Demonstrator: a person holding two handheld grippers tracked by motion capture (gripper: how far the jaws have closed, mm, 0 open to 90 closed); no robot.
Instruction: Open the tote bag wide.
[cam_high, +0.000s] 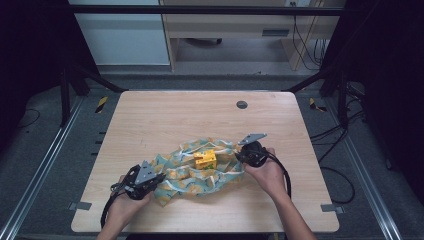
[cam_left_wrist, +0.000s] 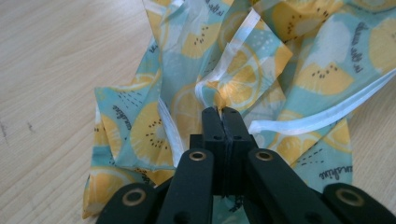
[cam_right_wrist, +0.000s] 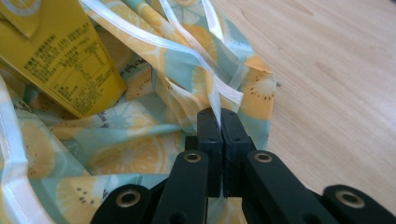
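Observation:
A crumpled teal bag printed with lemon slices lies near the front of the wooden table. On it sits a small yellow carton, seen close up as a yellow carton with small print. My left gripper is shut on the bag's left edge, pinching the printed fabric beside its white trim; the gripper's tips are pressed together. My right gripper is shut on the bag's right edge, its tips clamping the white trim of the bag.
A dark round grommet sits at the far right of the tabletop. Black frame posts stand at both far corners, and cables trail on the floor to the right. Bare wood lies beyond the bag.

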